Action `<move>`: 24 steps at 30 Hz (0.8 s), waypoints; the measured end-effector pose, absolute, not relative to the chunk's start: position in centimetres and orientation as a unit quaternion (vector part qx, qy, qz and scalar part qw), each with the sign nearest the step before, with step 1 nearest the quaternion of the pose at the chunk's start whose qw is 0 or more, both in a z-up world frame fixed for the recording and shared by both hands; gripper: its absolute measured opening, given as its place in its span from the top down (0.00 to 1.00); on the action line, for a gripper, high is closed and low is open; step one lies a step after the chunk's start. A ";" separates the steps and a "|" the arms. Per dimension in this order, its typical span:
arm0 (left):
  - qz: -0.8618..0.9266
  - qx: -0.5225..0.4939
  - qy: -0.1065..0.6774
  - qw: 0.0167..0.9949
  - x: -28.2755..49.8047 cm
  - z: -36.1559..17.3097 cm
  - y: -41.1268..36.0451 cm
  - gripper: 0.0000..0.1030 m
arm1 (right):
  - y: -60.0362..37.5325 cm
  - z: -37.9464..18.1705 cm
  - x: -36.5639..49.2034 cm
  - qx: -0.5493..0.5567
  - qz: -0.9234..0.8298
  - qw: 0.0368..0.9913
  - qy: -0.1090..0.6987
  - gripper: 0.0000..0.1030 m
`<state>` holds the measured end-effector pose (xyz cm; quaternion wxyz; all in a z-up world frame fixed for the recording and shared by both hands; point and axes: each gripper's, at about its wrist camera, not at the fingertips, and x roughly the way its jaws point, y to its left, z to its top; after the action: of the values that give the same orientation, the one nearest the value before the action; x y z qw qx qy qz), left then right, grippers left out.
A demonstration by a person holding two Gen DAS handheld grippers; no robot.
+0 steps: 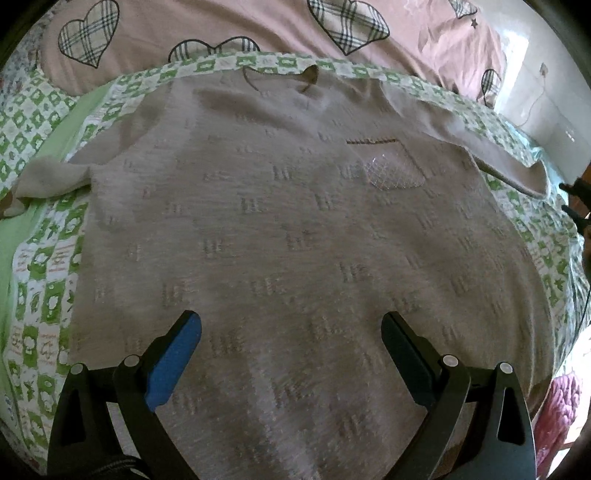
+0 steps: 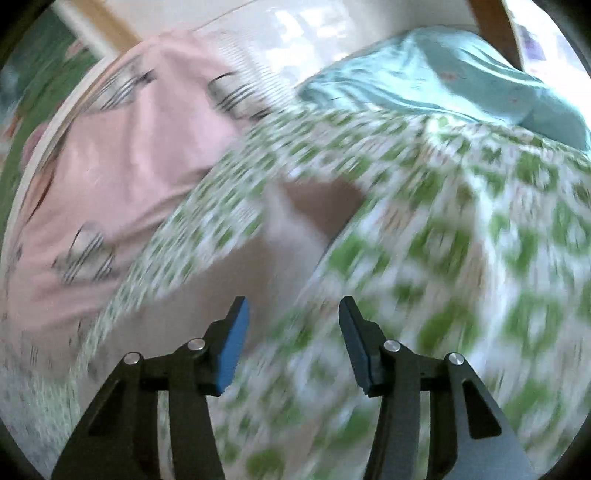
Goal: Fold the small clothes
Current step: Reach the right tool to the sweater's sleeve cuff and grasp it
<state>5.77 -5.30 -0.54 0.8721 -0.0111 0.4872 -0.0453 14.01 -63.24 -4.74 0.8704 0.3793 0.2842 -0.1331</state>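
Observation:
A small beige knit top (image 1: pixel 295 236) with a chest pocket (image 1: pixel 391 166) lies spread flat, front up, on a green and white checked bed cover (image 1: pixel 48 288). Its collar is at the far side and its sleeves stretch out left and right. My left gripper (image 1: pixel 291 321) is open and empty, just above the top's lower part. My right gripper (image 2: pixel 293 306) is open and empty over the bed cover (image 2: pixel 461 240). That view is blurred; the beige sleeve (image 2: pixel 295 218) lies ahead of its fingers.
A pink quilt with plaid hearts (image 1: pixel 221 26) lies behind the top and shows in the right wrist view (image 2: pixel 122 162) too. A light blue pillow (image 2: pixel 461 77) sits at the far right. A pink knitted item (image 1: pixel 561 417) lies at the bed's right edge.

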 end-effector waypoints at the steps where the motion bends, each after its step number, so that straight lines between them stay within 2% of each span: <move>1: -0.045 -0.011 0.490 0.871 5.9 -0.6 -5.4 0.05 | -64.4 -4.9 14.9 0.390 -0.140 0.866 0.281 0.50; 8: -0.036 -0.017 0.508 0.860 7.4 -1.5 -5.3 0.05 | -68.4 -7.1 20.3 0.416 -0.157 0.841 0.307 0.52; 9: -0.036 -0.019 0.509 0.860 7.5 -1.6 -5.2 0.05 | -68.1 -6.8 20.2 0.400 -0.163 0.848 0.307 0.58; 10: -0.035 -0.024 0.510 0.859 7.7 -1.6 -5.0 0.05 | -67.9 -6.4 20.1 0.390 -0.166 0.852 0.307 0.80; 11: -0.035 -0.027 0.510 0.859 7.8 -1.6 -4.9 0.05 | -67.7 -6.2 19.9 0.397 -0.157 0.853 0.302 0.88; 15: -0.037 -0.039 0.509 0.859 8.2 -1.6 -4.3 0.05 | -65.6 -3.9 19.1 0.393 -0.120 0.870 0.273 0.90; 17: -0.039 -0.046 0.504 0.861 8.0 -1.5 -4.0 0.05 | -63.3 -2.2 18.7 0.386 -0.085 0.880 0.263 0.94; 24: -0.040 -0.064 0.496 0.865 7.0 -1.2 -2.9 0.05 | -49.4 1.9 20.1 0.347 0.084 0.892 0.275 0.94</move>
<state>6.97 -2.89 -1.17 0.8648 -0.0642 0.4964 -0.0403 20.08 -49.38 1.91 0.8925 0.3474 0.2751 0.0844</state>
